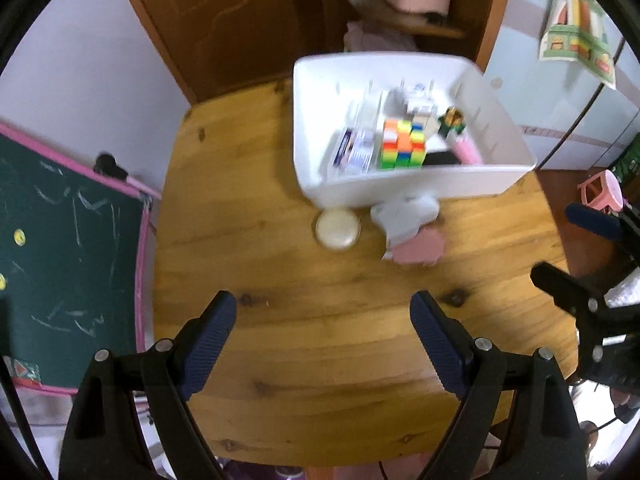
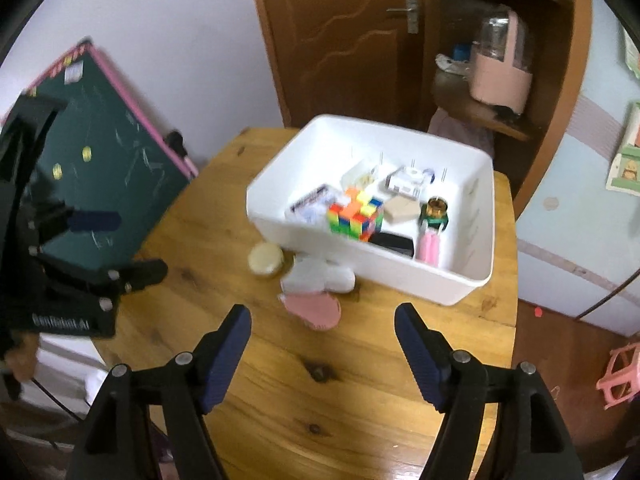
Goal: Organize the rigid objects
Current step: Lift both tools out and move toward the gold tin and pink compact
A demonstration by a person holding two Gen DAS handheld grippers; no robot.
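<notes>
A white bin (image 1: 420, 186) (image 2: 400, 276) stands at the far side of the round wooden table (image 1: 320, 360) (image 2: 340, 400). It holds a colourful cube (image 1: 402, 145) (image 2: 354, 216), small boxes, a black item and a pink item. In front of the bin lie a round cream tin (image 1: 337, 229) (image 2: 265, 259) and a white and pink object (image 1: 412, 232) (image 2: 316, 292). My left gripper (image 1: 324, 320) is open and empty above the table's near part. My right gripper (image 2: 322, 332) is open and empty, just short of the white and pink object. Each gripper shows at the edge of the other's view.
A green chalkboard with a pink frame (image 1: 68, 264) (image 2: 112, 172) leans at the table's left. A brown door (image 2: 340, 40) and a shelf with a pink appliance (image 2: 500, 76) stand behind. A pink stool (image 2: 620, 376) is on the floor at right.
</notes>
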